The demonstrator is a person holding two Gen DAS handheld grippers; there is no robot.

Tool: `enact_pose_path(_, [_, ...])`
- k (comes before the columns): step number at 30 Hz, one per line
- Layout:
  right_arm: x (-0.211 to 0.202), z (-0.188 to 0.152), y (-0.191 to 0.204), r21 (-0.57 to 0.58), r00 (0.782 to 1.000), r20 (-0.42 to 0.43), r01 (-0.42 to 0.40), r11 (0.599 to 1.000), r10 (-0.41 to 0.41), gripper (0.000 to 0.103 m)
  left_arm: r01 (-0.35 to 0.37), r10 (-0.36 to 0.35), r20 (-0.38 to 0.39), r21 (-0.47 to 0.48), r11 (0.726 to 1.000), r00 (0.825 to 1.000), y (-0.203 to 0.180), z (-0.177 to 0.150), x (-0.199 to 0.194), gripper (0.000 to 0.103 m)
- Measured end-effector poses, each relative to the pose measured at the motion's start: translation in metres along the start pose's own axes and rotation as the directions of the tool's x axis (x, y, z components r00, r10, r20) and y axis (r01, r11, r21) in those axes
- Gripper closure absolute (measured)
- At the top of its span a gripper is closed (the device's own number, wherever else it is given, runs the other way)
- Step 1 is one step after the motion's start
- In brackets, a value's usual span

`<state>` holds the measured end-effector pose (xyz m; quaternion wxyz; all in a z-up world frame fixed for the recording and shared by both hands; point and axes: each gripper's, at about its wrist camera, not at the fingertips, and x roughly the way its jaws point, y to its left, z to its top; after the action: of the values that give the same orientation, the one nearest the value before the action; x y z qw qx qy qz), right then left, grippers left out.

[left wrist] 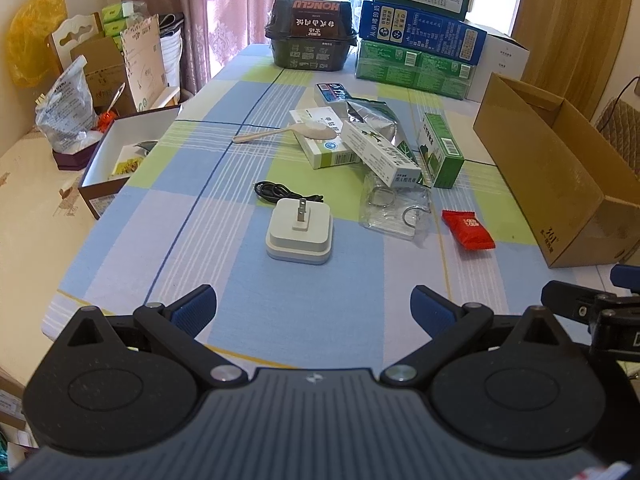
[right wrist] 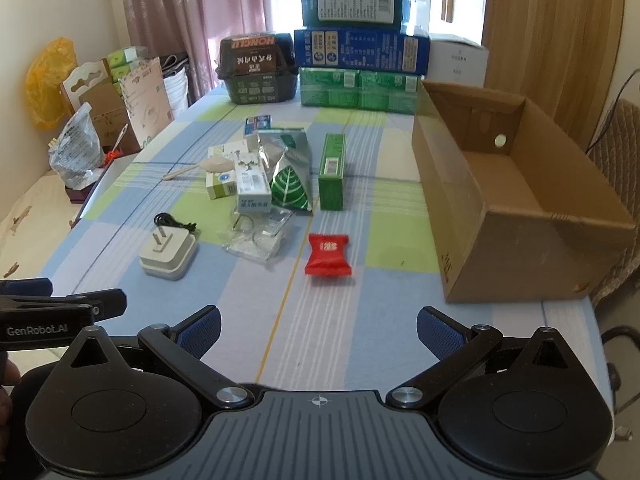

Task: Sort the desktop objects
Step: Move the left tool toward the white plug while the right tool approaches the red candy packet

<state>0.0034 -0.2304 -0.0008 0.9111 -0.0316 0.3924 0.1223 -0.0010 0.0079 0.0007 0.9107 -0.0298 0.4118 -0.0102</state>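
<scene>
On the checked tablecloth lie a white plug adapter point(left wrist: 299, 231) point(right wrist: 168, 256) with a black cable point(left wrist: 280, 192), a red snack packet point(left wrist: 468, 229) point(right wrist: 329, 254), a clear plastic bag with hooks point(left wrist: 394, 210) point(right wrist: 258, 236), small medicine boxes point(left wrist: 380, 152) point(right wrist: 250, 186), a green box point(left wrist: 442, 150) point(right wrist: 332, 172), a silver-green pouch point(right wrist: 290, 172) and a pale spoon point(left wrist: 288, 133). My left gripper point(left wrist: 314, 306) hovers open just short of the adapter. My right gripper point(right wrist: 318, 326) hovers open near the table's front edge, short of the red packet. Neither holds anything.
An open cardboard box point(right wrist: 520, 208) point(left wrist: 560, 172) stands on the right of the table. Stacked cartons point(right wrist: 356, 44) and a dark food container point(right wrist: 256, 68) line the far edge. An open white box point(left wrist: 120, 156) and bags sit left of the table.
</scene>
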Motion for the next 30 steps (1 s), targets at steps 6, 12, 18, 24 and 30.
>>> enact_pose_path(6, [0.009, 0.007, -0.014, 0.013, 1.0, 0.006, 0.015, 1.0, -0.015, 0.002, 0.012, -0.012, 0.009, 0.007, 1.0, 1.0, 0.005, 0.004, -0.003, 0.002])
enact_pose_path(12, [0.017, 0.014, -0.02, -0.042, 0.998, 0.068, -0.005, 0.999, 0.008, 0.002, -0.012, 0.012, 0.031, 0.03, 0.999, 0.999, 0.024, 0.023, -0.001, 0.002])
enact_pose_path(18, [0.036, 0.022, -0.023, -0.072, 0.996, 0.066, -0.052, 0.996, 0.056, 0.002, -0.008, 0.006, 0.022, 0.09, 0.996, 1.0, 0.039, 0.041, 0.018, 0.002])
enact_pose_path(24, [0.059, 0.034, -0.022, -0.092, 0.996, 0.045, -0.075, 0.993, 0.08, 0.002, 0.029, -0.027, -0.016, 0.166, 0.986, 1.0, 0.038, 0.045, 0.053, 0.002])
enact_pose_path(30, [0.084, 0.041, -0.023, -0.083, 0.996, 0.0, -0.091, 0.992, 0.091, 0.004, 0.054, -0.044, -0.052, 0.218, 0.975, 0.998, 0.031, 0.049, 0.088, 0.002])
